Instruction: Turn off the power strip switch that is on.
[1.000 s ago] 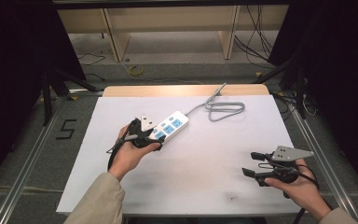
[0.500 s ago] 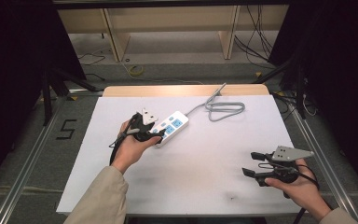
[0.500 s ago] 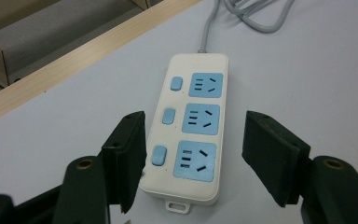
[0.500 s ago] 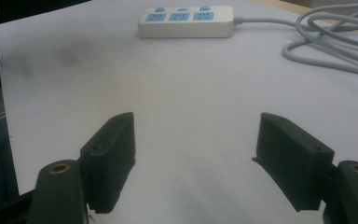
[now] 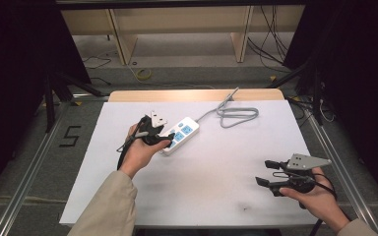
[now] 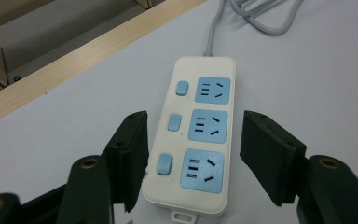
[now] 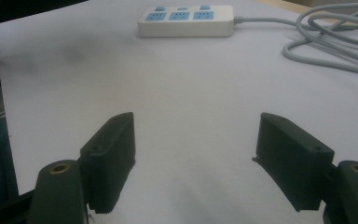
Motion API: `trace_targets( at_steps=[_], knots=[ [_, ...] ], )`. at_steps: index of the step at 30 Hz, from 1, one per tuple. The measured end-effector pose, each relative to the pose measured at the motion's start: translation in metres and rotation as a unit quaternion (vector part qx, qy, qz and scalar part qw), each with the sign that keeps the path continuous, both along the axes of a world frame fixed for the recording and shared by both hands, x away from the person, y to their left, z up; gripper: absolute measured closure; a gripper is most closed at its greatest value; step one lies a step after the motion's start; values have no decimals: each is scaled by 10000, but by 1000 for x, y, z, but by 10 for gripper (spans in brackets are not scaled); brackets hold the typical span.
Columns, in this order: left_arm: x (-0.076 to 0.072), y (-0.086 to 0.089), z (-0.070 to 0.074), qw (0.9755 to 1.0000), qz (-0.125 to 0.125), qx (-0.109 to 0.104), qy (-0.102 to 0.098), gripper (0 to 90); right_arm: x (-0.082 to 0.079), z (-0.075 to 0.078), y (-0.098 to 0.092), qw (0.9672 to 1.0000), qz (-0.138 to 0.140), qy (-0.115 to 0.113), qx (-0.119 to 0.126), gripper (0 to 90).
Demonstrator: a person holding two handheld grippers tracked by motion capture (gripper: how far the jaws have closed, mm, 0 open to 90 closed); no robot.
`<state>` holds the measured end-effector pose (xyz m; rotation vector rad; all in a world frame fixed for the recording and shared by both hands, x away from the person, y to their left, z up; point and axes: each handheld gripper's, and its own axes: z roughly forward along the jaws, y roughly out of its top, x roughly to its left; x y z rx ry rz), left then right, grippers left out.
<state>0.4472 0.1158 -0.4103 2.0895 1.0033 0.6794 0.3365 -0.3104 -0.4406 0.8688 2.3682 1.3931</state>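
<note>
On the white counter [image 5: 211, 167], the power strip [image 5: 179, 134] lies flat between the wide-spread jaws of the left hand-held gripper [image 6: 193, 154], near end framed, pads not touching it. That hand-held gripper has slid in closer since a second ago. Well apart, the right hand-held gripper [image 5: 268, 172] hangs wide too, unmoved.

Lab: railed white table [image 5: 128, 196], floor cables [image 5: 275, 49]
</note>
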Motion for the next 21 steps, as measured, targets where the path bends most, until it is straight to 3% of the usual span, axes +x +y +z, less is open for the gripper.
trace_targets(
  at_steps=[21],
  knots=[
    [17,-2,-4,9999,161,-26,-23,386,0,0,0,10000,15,-3,-6,287]
  ],
)
